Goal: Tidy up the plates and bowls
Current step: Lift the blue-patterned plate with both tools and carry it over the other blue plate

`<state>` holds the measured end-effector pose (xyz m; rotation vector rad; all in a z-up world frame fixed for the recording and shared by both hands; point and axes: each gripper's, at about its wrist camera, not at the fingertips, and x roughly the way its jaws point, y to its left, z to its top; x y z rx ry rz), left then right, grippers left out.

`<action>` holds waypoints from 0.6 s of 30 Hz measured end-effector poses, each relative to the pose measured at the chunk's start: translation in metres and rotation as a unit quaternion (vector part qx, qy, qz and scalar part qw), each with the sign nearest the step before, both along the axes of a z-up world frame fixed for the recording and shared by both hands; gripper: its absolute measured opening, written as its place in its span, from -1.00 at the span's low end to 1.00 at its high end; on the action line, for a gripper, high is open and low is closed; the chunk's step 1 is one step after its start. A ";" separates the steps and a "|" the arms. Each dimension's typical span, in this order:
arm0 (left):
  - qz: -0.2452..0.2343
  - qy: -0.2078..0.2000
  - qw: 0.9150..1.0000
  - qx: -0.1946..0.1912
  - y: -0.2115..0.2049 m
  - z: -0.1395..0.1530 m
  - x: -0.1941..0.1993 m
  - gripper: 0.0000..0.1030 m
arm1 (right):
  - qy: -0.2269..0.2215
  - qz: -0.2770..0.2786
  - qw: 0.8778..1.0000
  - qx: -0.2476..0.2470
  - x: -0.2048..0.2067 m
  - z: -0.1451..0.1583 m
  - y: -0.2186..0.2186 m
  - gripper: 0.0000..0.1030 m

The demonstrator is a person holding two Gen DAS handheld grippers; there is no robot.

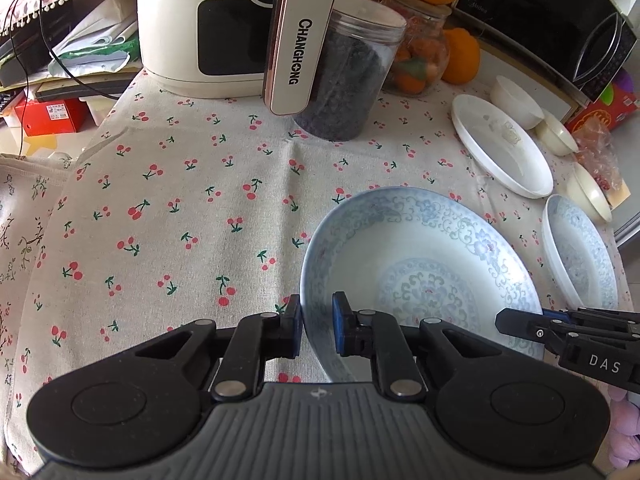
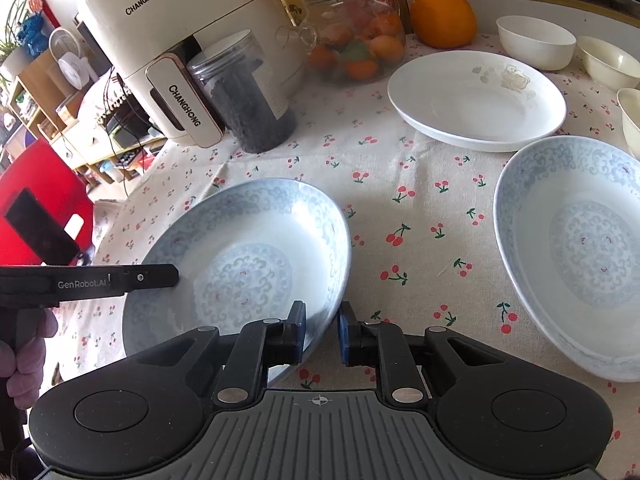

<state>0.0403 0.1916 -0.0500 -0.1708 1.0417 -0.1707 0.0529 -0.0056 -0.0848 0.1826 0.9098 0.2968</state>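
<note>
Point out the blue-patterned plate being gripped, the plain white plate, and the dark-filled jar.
Blue-patterned plate [image 2: 240, 276], right wrist view, centre medallion.
White plate [image 2: 472, 108], right wrist view, inner well.
Dark-filled jar [image 1: 344, 80], left wrist view, side wall.

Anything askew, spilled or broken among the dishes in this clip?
Nothing spilled or broken. One oddity: the near blue-patterned plate sits tilted, its right edge lifted off the cherry-print tablecloth, with the left gripper and right gripper each clamped on its rim. The other blue-patterned plate and white plate lie flat.

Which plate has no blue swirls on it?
The plain white plate by the oranges; it has only a pale flower, while both other plates are blue-patterned.
</note>
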 end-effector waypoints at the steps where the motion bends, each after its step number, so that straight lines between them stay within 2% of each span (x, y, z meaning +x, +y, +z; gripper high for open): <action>1: -0.001 -0.001 1.000 -0.003 -0.001 0.000 0.000 -0.76 | -0.001 -0.001 1.000 0.000 0.000 0.001 -0.002 -0.67; 18: -0.023 -0.024 0.999 -0.030 -0.035 0.017 0.003 -0.78 | -0.022 -0.015 1.000 0.017 -0.008 0.023 -0.046 -0.67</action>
